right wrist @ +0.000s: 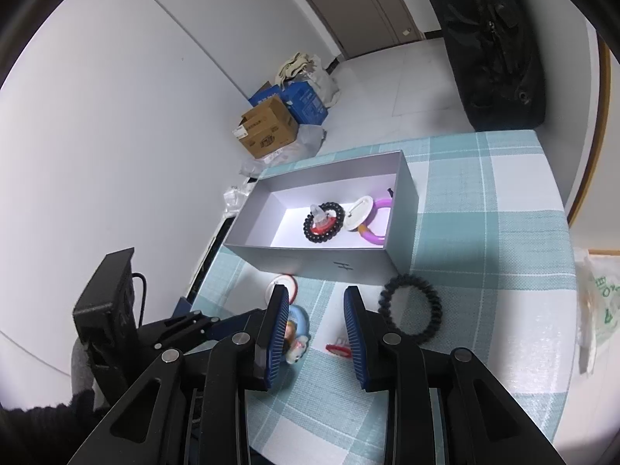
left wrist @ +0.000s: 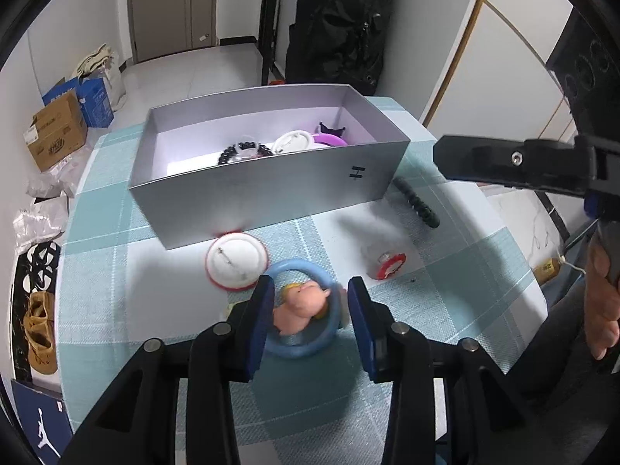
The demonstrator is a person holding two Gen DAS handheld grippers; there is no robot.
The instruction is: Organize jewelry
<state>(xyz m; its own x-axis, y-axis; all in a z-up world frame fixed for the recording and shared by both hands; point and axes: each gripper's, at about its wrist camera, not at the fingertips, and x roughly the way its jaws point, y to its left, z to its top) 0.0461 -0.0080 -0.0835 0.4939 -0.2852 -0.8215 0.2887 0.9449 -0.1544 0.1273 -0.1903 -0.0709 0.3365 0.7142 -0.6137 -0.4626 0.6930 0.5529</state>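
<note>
My left gripper (left wrist: 310, 306) points down at the checked tablecloth, shut on a blue ring with a small pink figure (left wrist: 298, 310); the ring looks squeezed narrow between the pads and shows again in the right wrist view (right wrist: 300, 323). My right gripper (right wrist: 316, 306) hangs open above the cloth with nothing between its fingers, and appears side-on as the right gripper (left wrist: 441, 155) at the left wrist view's right. A silver box (left wrist: 271, 190) (right wrist: 310, 259) holds a black bead bracelet (right wrist: 323, 223), a white badge (right wrist: 360, 213) and a purple ring (right wrist: 378, 221).
Loose on the cloth lie a red-rimmed white badge (left wrist: 236, 259), a small clear piece with a red-and-white base (left wrist: 387, 263) and a black coil hair tie (right wrist: 412, 310). The table's edges run close on both sides. Cardboard boxes (right wrist: 267, 131) stand on the floor.
</note>
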